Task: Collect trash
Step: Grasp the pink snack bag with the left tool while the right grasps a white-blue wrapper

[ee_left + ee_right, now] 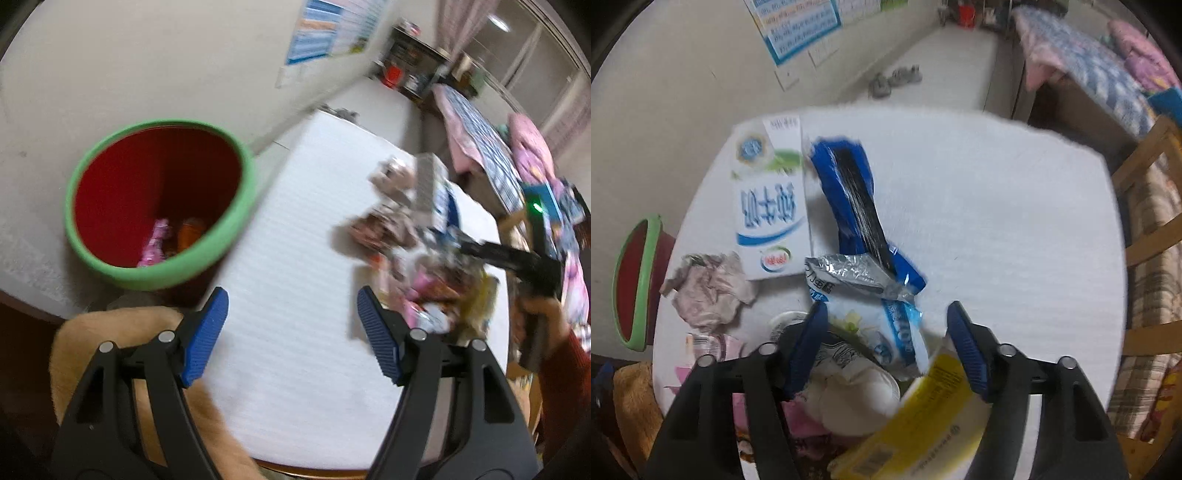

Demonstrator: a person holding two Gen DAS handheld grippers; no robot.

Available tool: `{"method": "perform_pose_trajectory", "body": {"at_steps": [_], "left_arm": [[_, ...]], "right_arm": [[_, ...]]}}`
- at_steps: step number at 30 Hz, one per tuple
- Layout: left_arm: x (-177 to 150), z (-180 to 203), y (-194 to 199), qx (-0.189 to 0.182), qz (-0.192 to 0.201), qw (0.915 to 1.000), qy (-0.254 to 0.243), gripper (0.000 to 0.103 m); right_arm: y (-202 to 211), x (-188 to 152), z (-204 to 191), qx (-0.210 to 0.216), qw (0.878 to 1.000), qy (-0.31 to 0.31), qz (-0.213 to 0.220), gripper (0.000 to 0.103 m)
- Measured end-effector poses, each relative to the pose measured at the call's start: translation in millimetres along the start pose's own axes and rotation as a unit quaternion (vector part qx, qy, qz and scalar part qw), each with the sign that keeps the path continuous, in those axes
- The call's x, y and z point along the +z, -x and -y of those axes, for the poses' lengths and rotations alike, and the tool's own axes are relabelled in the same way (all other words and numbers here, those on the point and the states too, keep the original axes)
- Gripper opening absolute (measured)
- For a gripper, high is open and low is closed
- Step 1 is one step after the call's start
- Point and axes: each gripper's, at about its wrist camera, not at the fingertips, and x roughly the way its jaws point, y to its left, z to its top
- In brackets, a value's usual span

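Note:
A red bin with a green rim (159,206) stands left of the white table (295,258) and holds pink and orange wrappers (155,240). My left gripper (291,325) is open and empty over the table's near left part. The trash pile (424,258) lies to its right. My right gripper (886,339) is open just above the pile, over a blue and white pouch (882,325). A milk carton (772,206), a blue wrapper (849,192), crumpled paper (709,291) and a yellow package (923,417) lie around it. The bin (635,284) shows at the left edge.
A tan cushion (122,332) sits below the bin beside the table. A bed with pink and blue bedding (1089,74) and a wooden chair (1145,206) stand to the right. Shoes (894,79) lie on the floor beyond the table.

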Motion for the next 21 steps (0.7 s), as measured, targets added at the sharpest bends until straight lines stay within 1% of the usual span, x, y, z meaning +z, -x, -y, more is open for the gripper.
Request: {"method": "perform_pose_trajectory", "body": {"at_steps": [1, 2, 3, 6, 8, 11, 14, 15, 16, 17, 18, 19, 20, 21], "left_arm": [[-2, 7, 0, -0.005, -0.003, 1.0, -0.006, 0.069], [-4, 13, -1, -0.009, -0.007, 0.9998, -0.016, 0.069], [-5, 18, -3, -0.009, -0.01, 0.9996, -0.023, 0.069], [-5, 32, -18, -0.006, -0.025, 0.9987, -0.043, 0.069], [-3, 38, -30, -0.01, -0.037, 0.9983, -0.043, 0.069], [1, 51, -41, -0.016, -0.045, 0.9979, -0.044, 0.069], [4, 75, -42, -0.038, -0.037, 0.9963, -0.067, 0.069], [5, 86, -41, -0.048, -0.034, 0.9946, -0.086, 0.069], [5, 99, -42, -0.058, -0.034, 0.9914, -0.112, 0.069], [3, 108, -44, -0.065, -0.04, 0.988, -0.134, 0.071], [1, 121, -49, -0.068, -0.052, 0.9816, -0.171, 0.074], [-2, 134, -53, -0.06, -0.054, 0.9744, -0.21, 0.075], [-5, 143, -57, -0.053, -0.053, 0.9683, -0.238, 0.075], [-11, 157, -63, -0.043, -0.056, 0.9549, -0.288, 0.076]], "right_arm": [[-1, -2, 1, 0.01, 1.0, 0.0, 0.003, 0.038], [2, -3, 1, 0.016, 1.0, 0.001, 0.009, 0.028], [7, -5, 1, 0.023, 1.0, 0.002, 0.019, 0.014], [33, -14, 0, 0.05, 0.997, -0.014, 0.055, 0.012], [57, -23, 3, 0.066, 0.993, -0.029, 0.089, 0.012], [88, -41, 7, 0.092, 0.987, -0.052, 0.122, 0.012], [104, -59, 11, 0.103, 0.983, -0.07, 0.139, 0.012], [107, -61, 10, 0.104, 0.982, -0.074, 0.139, 0.012], [109, -65, 10, 0.106, 0.982, -0.077, 0.139, 0.013], [113, -72, 13, 0.108, 0.981, -0.083, 0.136, 0.012], [115, -79, 14, 0.111, 0.981, -0.089, 0.133, 0.013], [115, -83, 16, 0.114, 0.98, -0.095, 0.13, 0.013], [115, -87, 18, 0.118, 0.98, -0.103, 0.126, 0.013], [115, -91, 21, 0.121, 0.979, -0.108, 0.123, 0.013]]}}
